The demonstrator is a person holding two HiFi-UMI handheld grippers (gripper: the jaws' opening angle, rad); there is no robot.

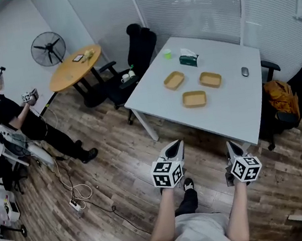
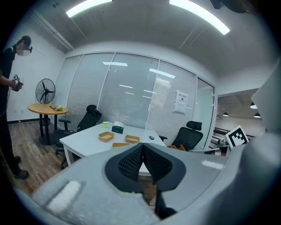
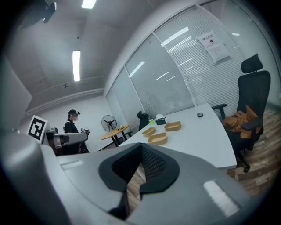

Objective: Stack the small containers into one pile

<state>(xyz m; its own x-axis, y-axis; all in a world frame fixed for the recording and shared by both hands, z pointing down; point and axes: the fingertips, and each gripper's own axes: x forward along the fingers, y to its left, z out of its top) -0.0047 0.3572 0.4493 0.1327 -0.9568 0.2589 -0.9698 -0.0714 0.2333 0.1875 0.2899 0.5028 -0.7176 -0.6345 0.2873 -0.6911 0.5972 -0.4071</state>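
Three shallow tan containers lie apart on the white table [image 1: 233, 108]: one at the left [image 1: 174, 80], one at the right [image 1: 210, 79], one nearer me [image 1: 194, 99]. The left gripper view shows them far ahead [image 2: 106, 136], as does the right gripper view [image 3: 157, 139]. My left gripper [image 1: 175, 144] and right gripper [image 1: 231, 145] hang side by side over the wooden floor, short of the table's near edge. Both are shut with nothing between the jaws, and both point toward the table.
A green tissue box [image 1: 189, 59], a green cup [image 1: 168, 54] and a mouse [image 1: 244, 71] sit on the table. Black chairs [image 1: 139, 46] stand around it, one with an orange bag [image 1: 279, 99]. A person [image 1: 11, 117], a round wooden table [image 1: 75, 67], a fan [image 1: 48, 48] and floor cables [image 1: 75, 197] are at the left.
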